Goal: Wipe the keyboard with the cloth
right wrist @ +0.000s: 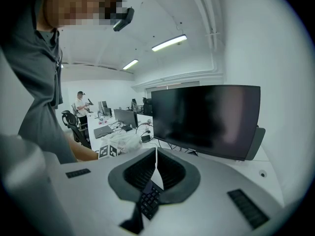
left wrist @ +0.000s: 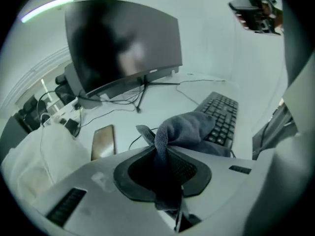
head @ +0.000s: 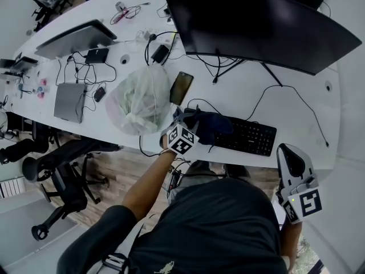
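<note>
The left gripper (left wrist: 158,149), angled down at the end of an outstretched bare forearm (head: 145,184), is clamped on a bunched dark cloth (left wrist: 189,128). The cloth drapes over the left end of the black keyboard (head: 248,136), near the front edge of the white desk (head: 302,110). The right gripper (right wrist: 156,154), jaws together on nothing, is held off that edge, to the right. A wide dark monitor (head: 256,24) stands behind the keyboard. A phone (head: 181,88) and a plastic bag (head: 140,99) lie to its left, and an office chair (head: 63,170) stands below the desk's left end.

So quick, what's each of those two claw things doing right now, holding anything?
Left gripper: closed on the grey cloth.
Right gripper: closed, holding nothing.
</note>
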`<state>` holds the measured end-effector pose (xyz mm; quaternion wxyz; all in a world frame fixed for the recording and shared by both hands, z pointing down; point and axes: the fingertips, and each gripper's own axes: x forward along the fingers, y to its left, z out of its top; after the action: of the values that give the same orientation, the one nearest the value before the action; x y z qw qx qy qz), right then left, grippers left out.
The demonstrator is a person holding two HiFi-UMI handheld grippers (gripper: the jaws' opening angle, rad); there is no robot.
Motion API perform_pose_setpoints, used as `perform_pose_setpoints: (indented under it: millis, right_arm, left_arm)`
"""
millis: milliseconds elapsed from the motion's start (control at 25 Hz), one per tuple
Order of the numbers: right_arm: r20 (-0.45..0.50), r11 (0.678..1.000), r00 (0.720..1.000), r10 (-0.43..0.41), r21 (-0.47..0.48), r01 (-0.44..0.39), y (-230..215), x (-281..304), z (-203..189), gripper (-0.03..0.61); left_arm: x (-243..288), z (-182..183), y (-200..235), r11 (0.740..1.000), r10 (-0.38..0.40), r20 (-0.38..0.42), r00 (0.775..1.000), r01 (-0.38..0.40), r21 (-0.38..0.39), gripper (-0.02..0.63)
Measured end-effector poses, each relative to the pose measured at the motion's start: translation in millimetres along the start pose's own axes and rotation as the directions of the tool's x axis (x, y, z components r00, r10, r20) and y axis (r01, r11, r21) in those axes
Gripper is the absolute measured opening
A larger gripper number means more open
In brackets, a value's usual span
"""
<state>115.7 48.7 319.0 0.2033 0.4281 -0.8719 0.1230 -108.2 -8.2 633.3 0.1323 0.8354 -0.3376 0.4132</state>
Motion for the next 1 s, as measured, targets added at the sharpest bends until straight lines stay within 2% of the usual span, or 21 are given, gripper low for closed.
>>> perform_pose_setpoints:
  millis: [80, 120, 240, 320, 400, 440, 520, 600, 680, 800, 920, 1000]
  right_arm:
    - [-0.013, 1.000, 1.000, -0.012, 0.006, 0.012, -3, -3, -6, 0.011]
    - [-0.014, 1.000, 1.000, -0.015, 0.009, 0.016, -5, -4, -7, 0.011]
    - [-0.016, 1.000, 1.000, -0.023, 0.018, 0.023, -10, -8, -10, 0.009]
    - [-0.018, 0.999, 1.000, -0.023, 0.025, 0.024, -13, -9, -12, 0.011]
    - [-0.017, 1.000, 1.000, -0.017, 0.026, 0.018, -13, -9, -12, 0.011]
    - [-0.015, 1.000, 1.000, -0.015, 0.025, 0.016, -13, -9, -12, 0.011]
    - [-0.013, 1.000, 1.000, -0.018, 0.024, 0.018, -16, -9, -11, 0.011]
    - [-0.009, 0.999, 1.000, -0.027, 0.031, 0.028, -21, -11, -12, 0.011]
    - [-0.010, 0.998, 0.999, -0.035, 0.043, 0.035, -24, -13, -14, 0.010]
    - [-0.018, 0.998, 0.999, -0.027, 0.048, 0.028, -25, -12, -18, 0.011]
    - [-0.015, 0.999, 1.000, -0.019, 0.046, 0.020, -24, -11, -16, 0.010]
    - [-0.012, 0.999, 1.000, -0.017, 0.042, 0.017, -25, -11, -15, 0.010]
  left_arm:
    - [8, -16, 19, 0.998, 0.021, -0.048, 0.999, -0.024, -0.056, 0.049]
    - [11, -19, 15, 0.998, 0.014, -0.053, 0.998, -0.017, -0.061, 0.049]
    - [21, -2, -41, 0.998, -0.064, -0.013, 0.998, 0.064, 0.007, 0.049]
    - [32, 20, -89, 0.987, -0.152, 0.018, 0.988, 0.150, 0.051, 0.049]
    - [40, 40, -116, 0.973, -0.215, 0.031, 0.976, 0.211, 0.098, 0.049]
    - [41, 48, -116, 0.970, -0.220, 0.036, 0.975, 0.215, 0.113, 0.049]
    - [36, 57, -92, 0.981, -0.173, 0.049, 0.984, 0.168, 0.101, 0.049]
    - [29, 51, -54, 0.994, -0.094, 0.038, 0.995, 0.092, 0.060, 0.049]
    - [28, 34, -37, 0.997, -0.060, 0.000, 0.998, 0.060, 0.041, 0.049]
    - [36, 30, -83, 0.988, -0.126, -0.009, 0.992, 0.126, 0.091, 0.049]
    - [44, 47, -146, 0.959, -0.223, 0.005, 0.975, 0.218, 0.180, 0.049]
    - [46, 54, -153, 0.948, -0.233, 0.001, 0.972, 0.227, 0.222, 0.049]
